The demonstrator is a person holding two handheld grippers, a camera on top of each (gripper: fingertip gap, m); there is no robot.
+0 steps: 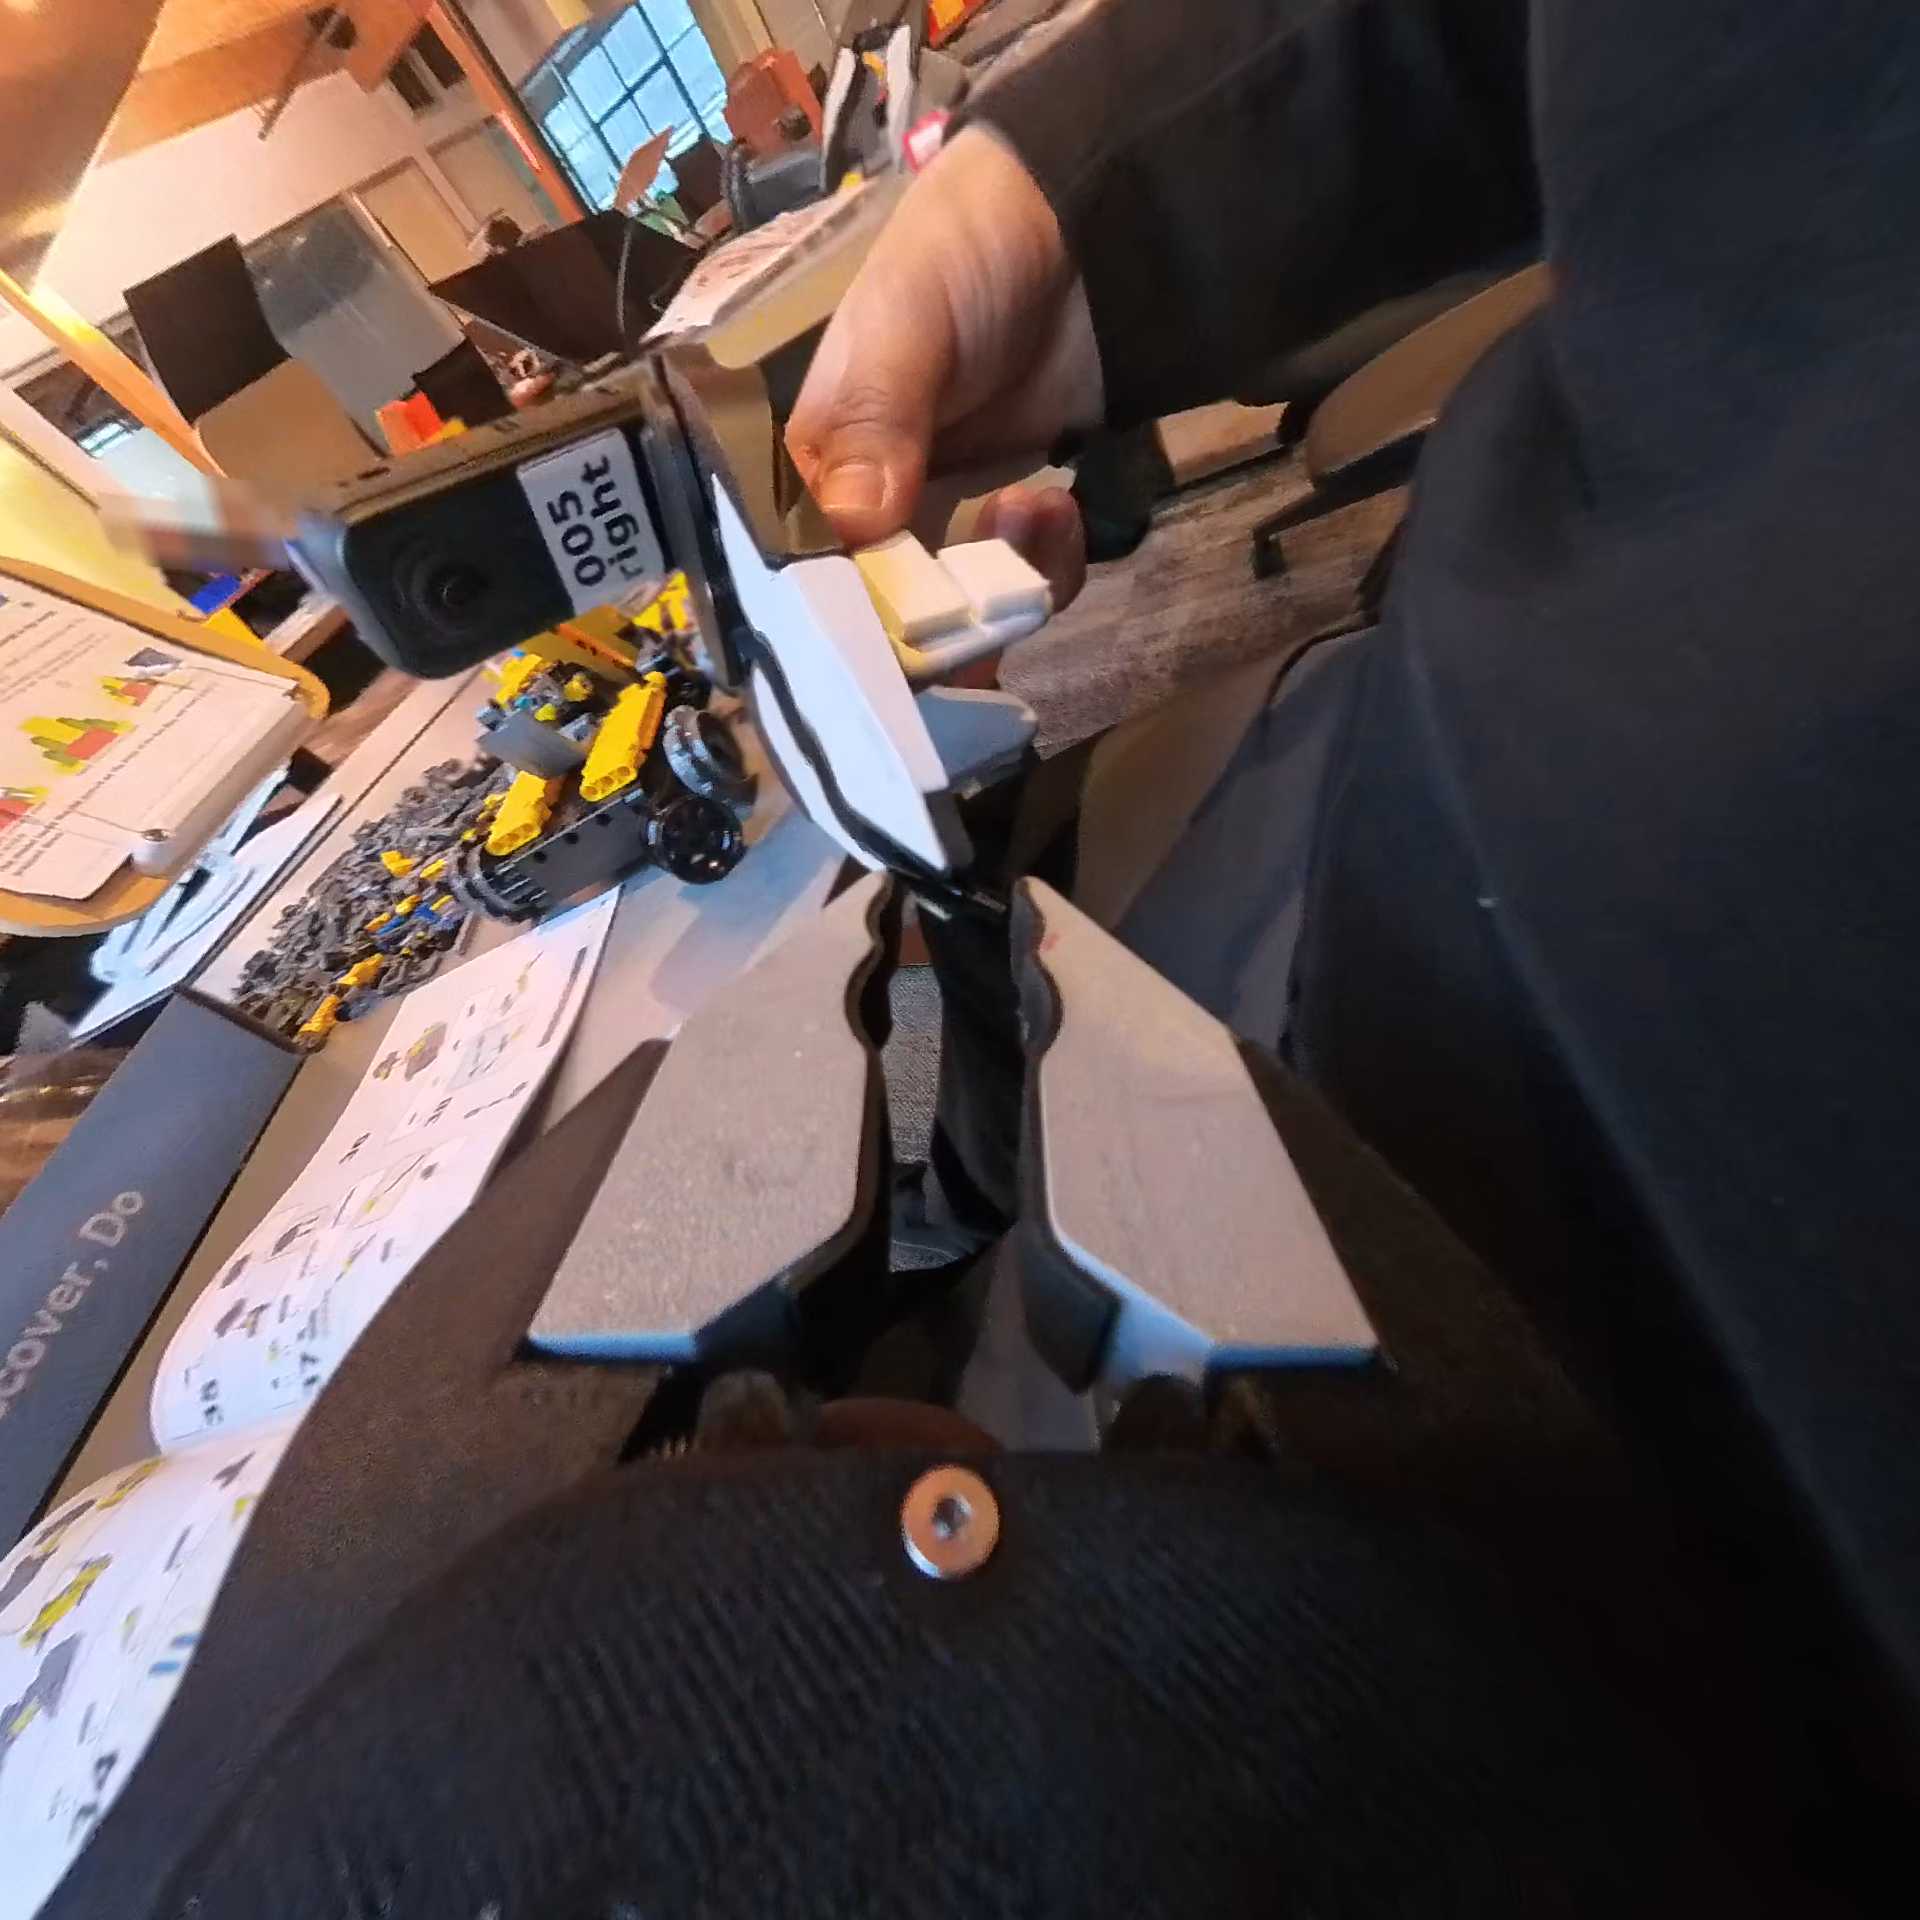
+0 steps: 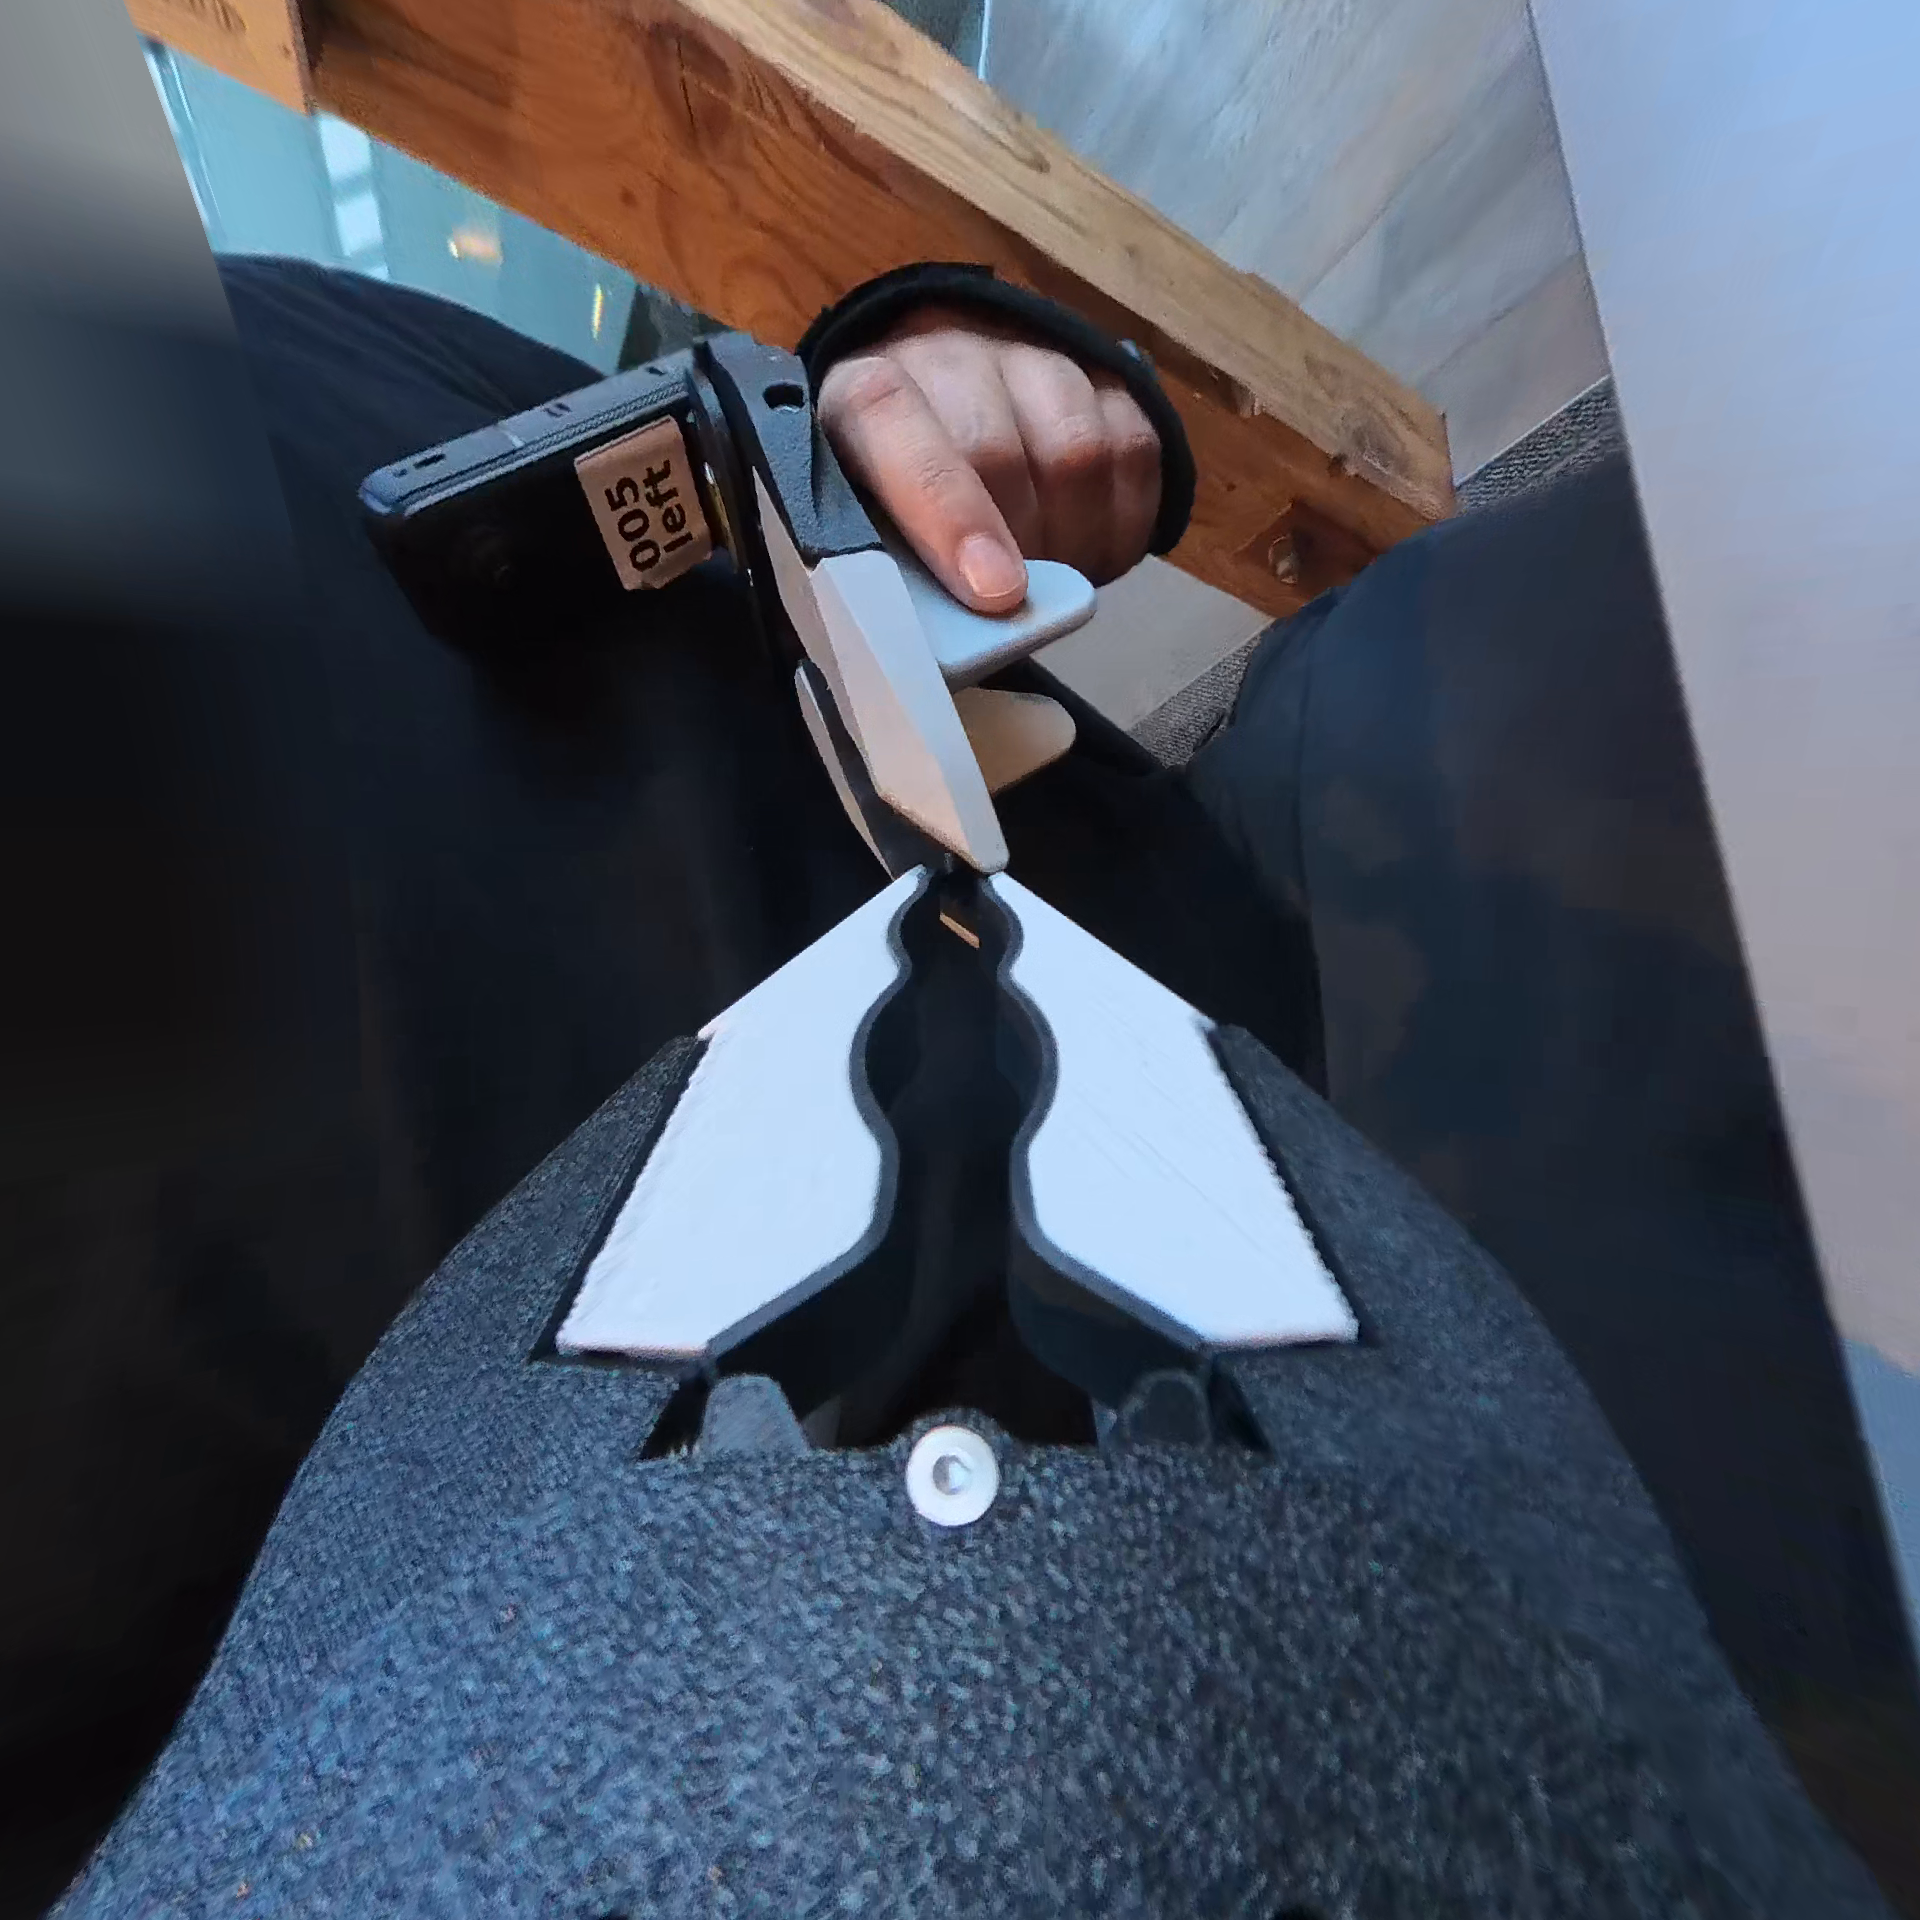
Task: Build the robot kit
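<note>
My two grippers meet tip to tip in front of a person in dark clothes. In the left wrist view, my left gripper [image 1: 954, 899] is nearly shut, its grey fingers [image 1: 748, 1143] narrowing on a small black piece [image 1: 971, 902]. The right gripper [image 1: 930, 868], held by a hand [image 1: 935, 343], pinches the same piece from above. In the right wrist view, my right gripper [image 2: 956, 888] is closed on the small black piece [image 2: 958, 920], which has a tan end. The left gripper [image 2: 961, 857] grips it from the far side. A dark strip [image 1: 971, 1060] hangs below the piece.
On the table to the left stand a yellow and black brick vehicle [image 1: 613, 769], a pile of loose small parts [image 1: 353, 935], an open instruction booklet [image 1: 416, 1122], a dark box [image 1: 104, 1195] and a stand with printed sheets [image 1: 104, 727]. A wooden beam [image 2: 831, 166] runs behind the hands. Both grippers' tips are close together, under 4 cm apart.
</note>
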